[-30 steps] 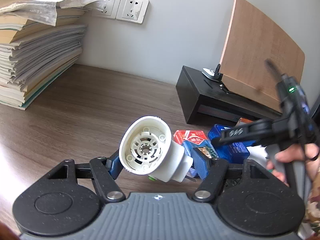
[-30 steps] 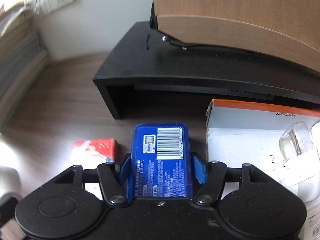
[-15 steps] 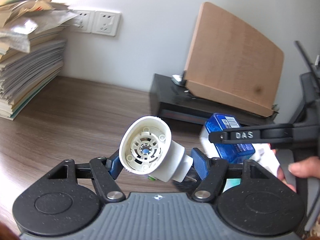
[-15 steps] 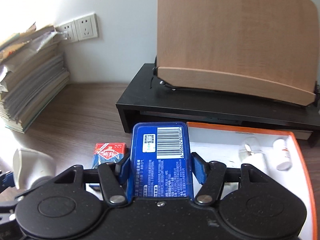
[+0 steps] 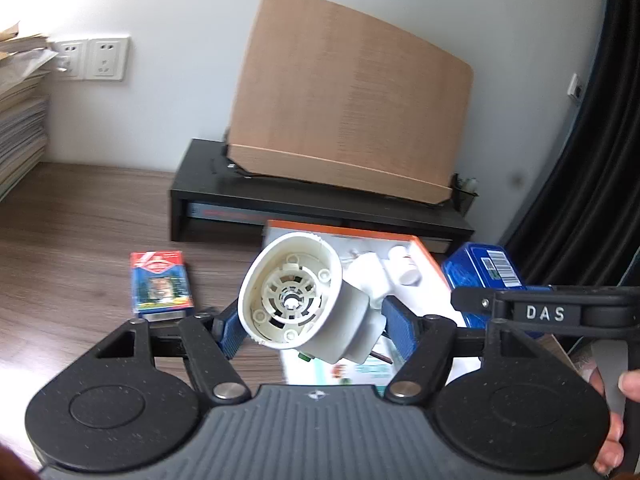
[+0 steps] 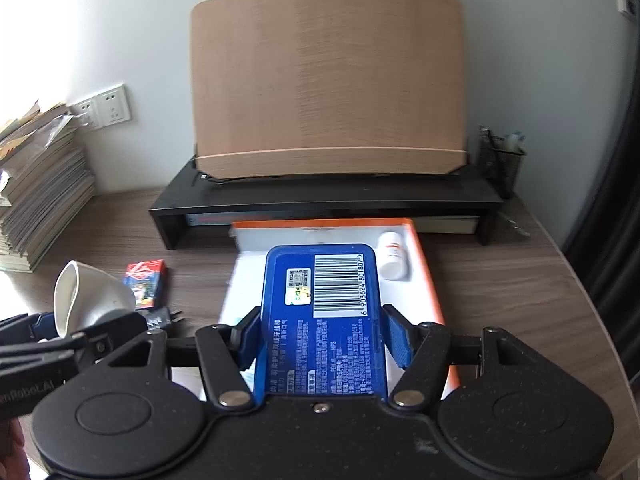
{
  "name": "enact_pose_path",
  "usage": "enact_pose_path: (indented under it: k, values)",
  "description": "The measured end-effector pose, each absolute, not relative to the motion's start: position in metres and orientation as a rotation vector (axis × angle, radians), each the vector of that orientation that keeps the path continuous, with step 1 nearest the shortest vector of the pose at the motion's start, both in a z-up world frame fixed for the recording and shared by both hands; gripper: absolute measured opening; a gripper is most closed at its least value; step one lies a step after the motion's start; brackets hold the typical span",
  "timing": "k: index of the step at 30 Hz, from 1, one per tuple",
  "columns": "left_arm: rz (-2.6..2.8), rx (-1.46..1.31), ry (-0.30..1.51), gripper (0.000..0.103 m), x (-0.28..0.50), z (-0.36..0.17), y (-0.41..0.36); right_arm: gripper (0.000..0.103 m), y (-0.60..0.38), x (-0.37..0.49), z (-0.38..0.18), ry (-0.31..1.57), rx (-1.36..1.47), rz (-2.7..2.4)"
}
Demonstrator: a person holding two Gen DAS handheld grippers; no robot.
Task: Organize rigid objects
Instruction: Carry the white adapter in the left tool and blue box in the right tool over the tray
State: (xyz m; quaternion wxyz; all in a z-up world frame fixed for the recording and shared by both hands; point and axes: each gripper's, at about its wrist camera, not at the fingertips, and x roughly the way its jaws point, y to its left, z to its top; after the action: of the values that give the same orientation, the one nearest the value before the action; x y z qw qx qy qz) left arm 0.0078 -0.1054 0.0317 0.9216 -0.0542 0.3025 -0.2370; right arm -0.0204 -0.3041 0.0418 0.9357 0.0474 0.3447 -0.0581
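A: Blue pads of the left gripper [image 5: 310,322] are clamped on a white plug-in device [image 5: 298,302], its open round end facing the camera. Prongs at its rear are mostly hidden behind the body; one dark tip shows. What the device is, I can't say.

B: Right gripper [image 6: 322,338]?

A: Clenched on a blue flat case [image 6: 322,316] with a barcode label up. It hangs over the orange-rimmed white box [image 6: 430,276], covering most of the box floor.

B: Anything readable in the box?

A: A small white bottle [image 6: 392,256] lies near the far right corner. From the left wrist view another whitish shape sits behind the device (blurred, can't name it).

B: On the desk itself?

A: A red-and-blue card pack [image 5: 160,282] lies flat on the wooden desk [image 5: 80,208], left of the box and apart from it. Behind, a black monitor riser [image 6: 320,194] carries a tilted wooden board [image 6: 328,80]. A paper stack [image 6: 36,192] at far left is cut off by the frame edge.

B: The person?

A: Only fingertips [image 5: 630,382] at the right edge of the left wrist view, on the right gripper's handle.
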Motion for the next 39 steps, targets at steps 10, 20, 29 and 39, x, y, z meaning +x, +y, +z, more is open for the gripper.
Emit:
enact_pose_path:
  k: [10, 20, 29, 39]
  values:
    - [-0.551, -0.078, 0.614, 0.071, -0.009, 0.032, -0.159, 0.074, -0.356, -0.067, 0.042, 0.7, 0.133, -0.17]
    - [-0.542, -0.054, 0.61, 0.071, -0.016, 0.033, -0.178, 0.074, -0.364, -0.076, 0.036, 0.705, 0.135, -0.118]
    - [-0.486, -0.042, 0.619, 0.071, -0.012, 0.033, -0.174, 0.075, -0.352, -0.069, 0.03, 0.716, 0.121, -0.066]
    - [-0.446, -0.035, 0.64, 0.071, -0.007, 0.03, -0.167, 0.075, -0.342, -0.059, 0.027, 0.725, 0.119, -0.051]
